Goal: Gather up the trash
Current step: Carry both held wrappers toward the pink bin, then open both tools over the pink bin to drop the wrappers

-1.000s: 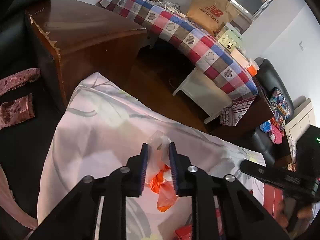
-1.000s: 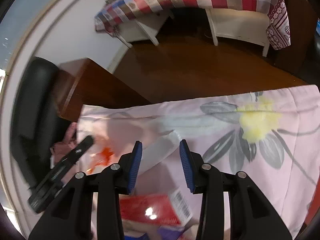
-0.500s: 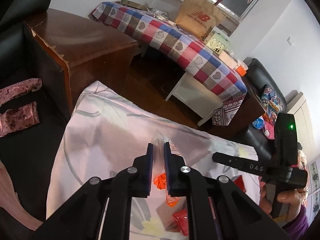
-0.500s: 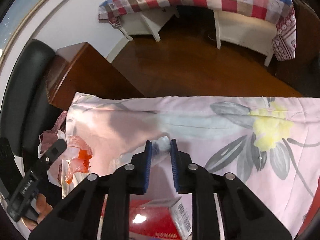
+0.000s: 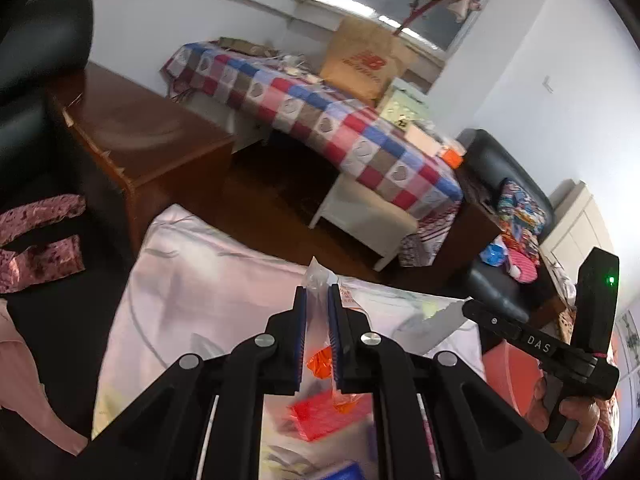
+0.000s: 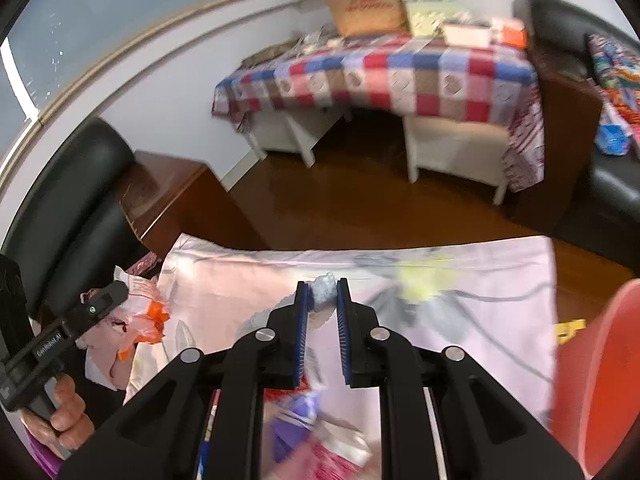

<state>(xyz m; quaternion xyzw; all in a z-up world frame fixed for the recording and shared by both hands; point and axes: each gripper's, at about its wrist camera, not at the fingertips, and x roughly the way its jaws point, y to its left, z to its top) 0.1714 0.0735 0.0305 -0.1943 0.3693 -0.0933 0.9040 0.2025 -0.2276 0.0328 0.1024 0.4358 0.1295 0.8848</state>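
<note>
Left gripper [image 5: 317, 300]: my fingers clamp a clear plastic bag with orange print [image 5: 320, 354], lifted above the floral sheet [image 5: 192, 296]. Right gripper [image 6: 322, 296]: my fingers are closing on a crumpled pale wrapper [image 6: 325, 289]. Red bin [image 6: 600, 380]: lower right.

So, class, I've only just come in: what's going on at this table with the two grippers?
A person is clearing trash off a floral cloth, a handheld gripper in each hand. The left gripper is shut on a clear plastic bag with orange bits. The right gripper pinches a crumpled pale wad, its jaws closing. A red packet lies on the cloth. An orange-red bin stands beside it.
</note>
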